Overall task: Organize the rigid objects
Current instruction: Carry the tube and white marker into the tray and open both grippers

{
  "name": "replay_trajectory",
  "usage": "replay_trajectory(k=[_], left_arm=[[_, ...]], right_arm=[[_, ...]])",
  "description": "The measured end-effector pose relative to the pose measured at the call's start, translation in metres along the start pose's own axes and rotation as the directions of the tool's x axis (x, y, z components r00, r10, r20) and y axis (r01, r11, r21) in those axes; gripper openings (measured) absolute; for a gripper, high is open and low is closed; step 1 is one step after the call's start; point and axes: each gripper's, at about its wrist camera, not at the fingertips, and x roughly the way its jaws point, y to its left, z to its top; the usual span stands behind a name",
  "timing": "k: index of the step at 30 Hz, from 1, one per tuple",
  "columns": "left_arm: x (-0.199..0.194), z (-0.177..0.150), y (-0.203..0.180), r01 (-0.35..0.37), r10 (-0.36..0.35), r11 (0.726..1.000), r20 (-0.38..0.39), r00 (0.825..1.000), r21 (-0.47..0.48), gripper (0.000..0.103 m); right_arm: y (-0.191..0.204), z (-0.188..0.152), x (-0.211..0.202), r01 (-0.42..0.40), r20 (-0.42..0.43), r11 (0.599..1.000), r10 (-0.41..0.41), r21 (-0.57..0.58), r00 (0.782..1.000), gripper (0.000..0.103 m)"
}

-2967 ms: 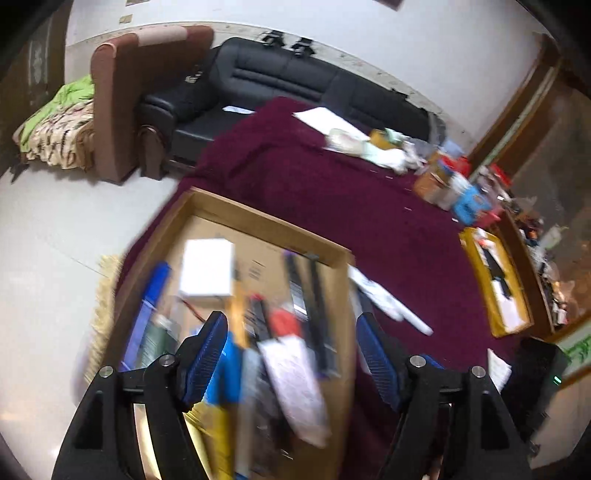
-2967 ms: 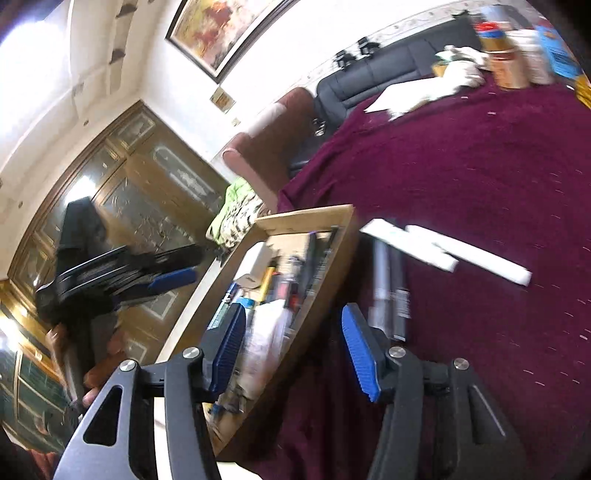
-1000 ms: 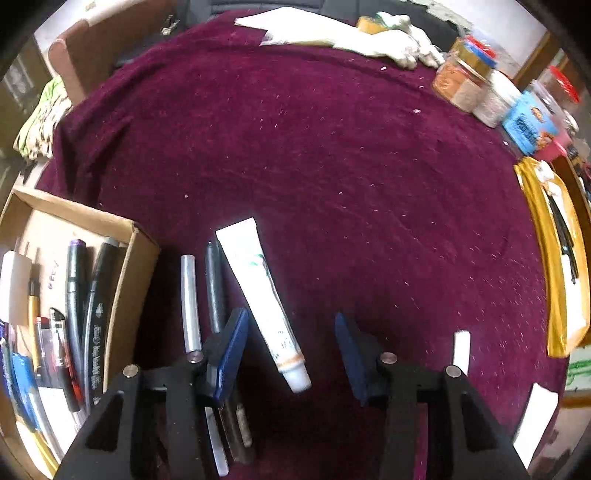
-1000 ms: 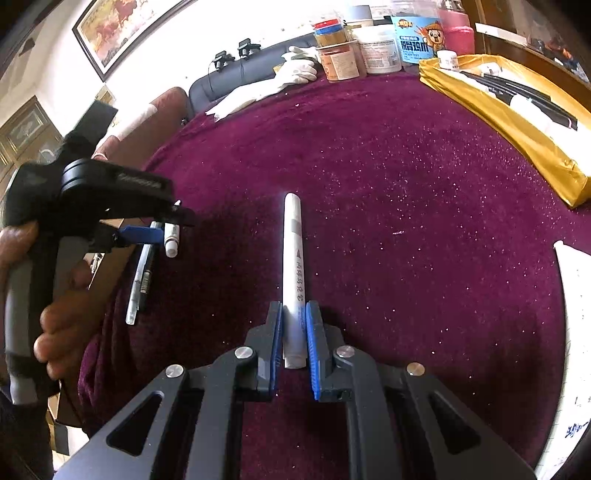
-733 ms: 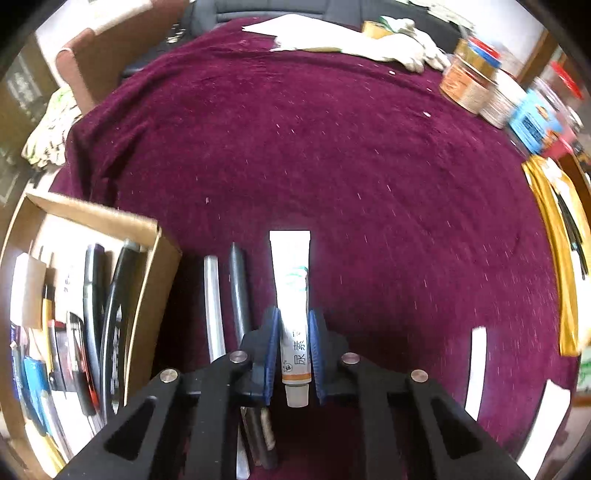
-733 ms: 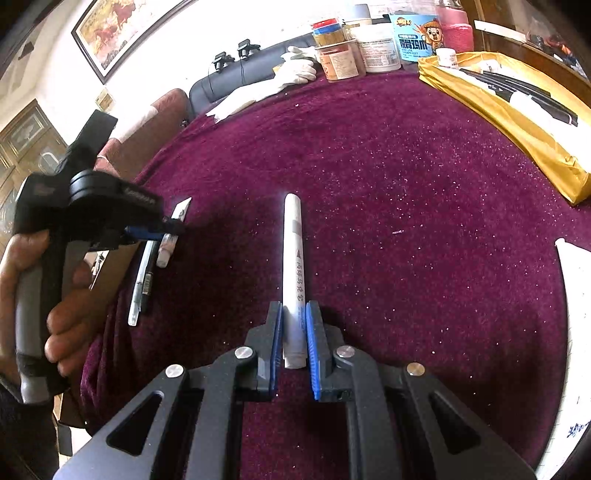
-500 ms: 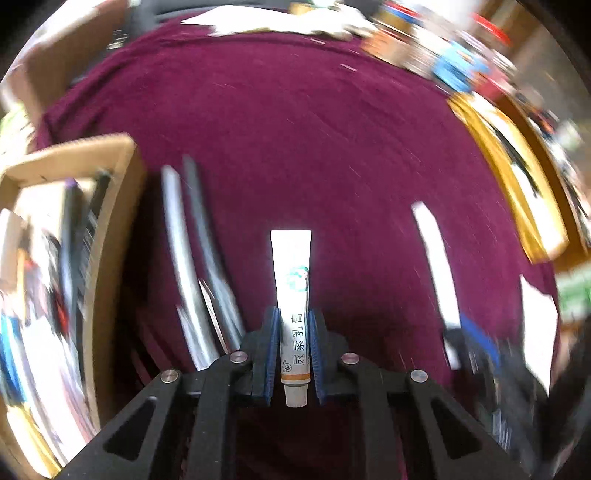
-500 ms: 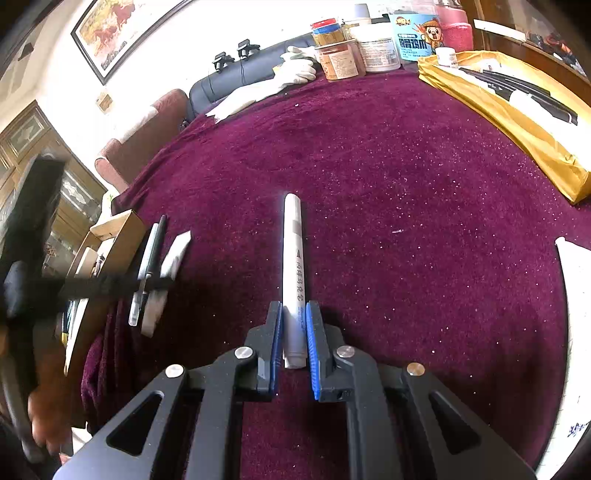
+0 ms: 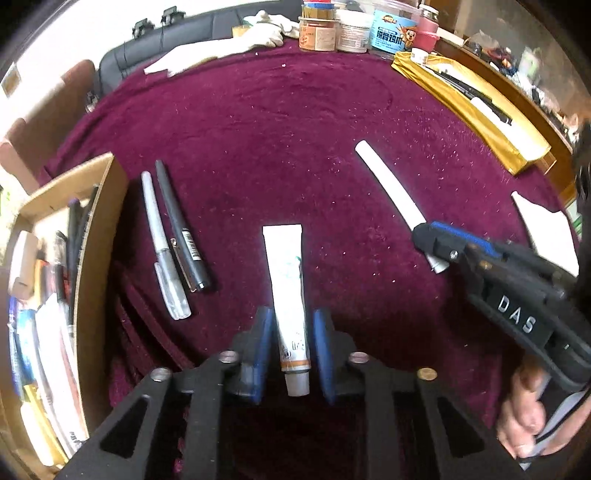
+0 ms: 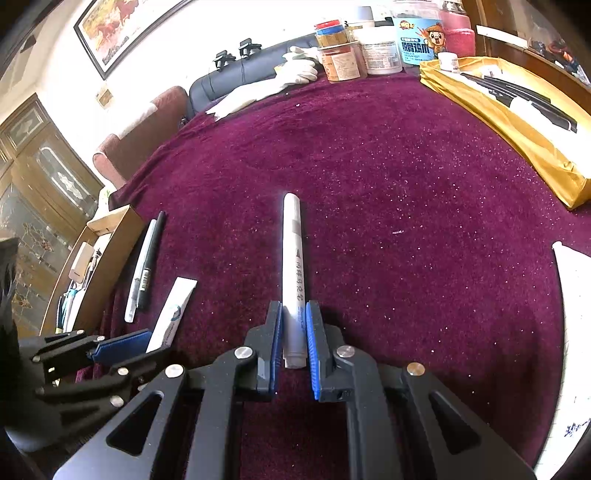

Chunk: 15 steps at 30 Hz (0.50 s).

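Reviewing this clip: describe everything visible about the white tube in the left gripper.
The white squeeze tube looks like soft plastic, with a flat crimped far end, a green mark mid-body, an orange band and a white cap nearest the camera. It sits lengthwise between the jaws of the left gripper, gripped near its cap end, over the maroon cloth. Whether it touches the cloth is unclear.

A maroon cloth covers the table. On it, at the left edge, sits a cardboard box; just beside it lie 2 pens, side by side. At the far edge stand jars, with white gloves and paper. A yellow tray lies on the right, seemingly holding pens. White paper lies nearer.
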Motion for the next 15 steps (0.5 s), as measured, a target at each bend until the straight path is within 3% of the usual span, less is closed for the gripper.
replay_trajectory(k=[3,9,13,15], left_arm=[[-0.004,-0.005,0.002,0.015,-0.015,1.0,-0.004,1.0,-0.02,0.015],[-0.029,-0.021,0.024,0.161,-0.161,0.979,0.011,0.987,-0.127,0.015],[-0.055,-0.032,0.041,0.221,-0.216,0.96,0.046,0.975,-0.172,0.015],[-0.071,-0.036,0.051,0.24,-0.232,0.953,0.069,0.97,-0.187,0.015]], right_arm=[[0.001,-0.001,0.0,0.005,0.0,1.0,-0.005,-0.005,1.0,0.012],[0.004,-0.004,-0.005,0.004,0.017,1.0,-0.004,-0.014,1.0,0.012],[0.003,-0.007,-0.015,-0.031,0.058,1.0,0.031,-0.005,0.998,0.012],[0.004,-0.012,-0.022,-0.106,0.084,0.994,0.104,0.024,0.991,0.012]])
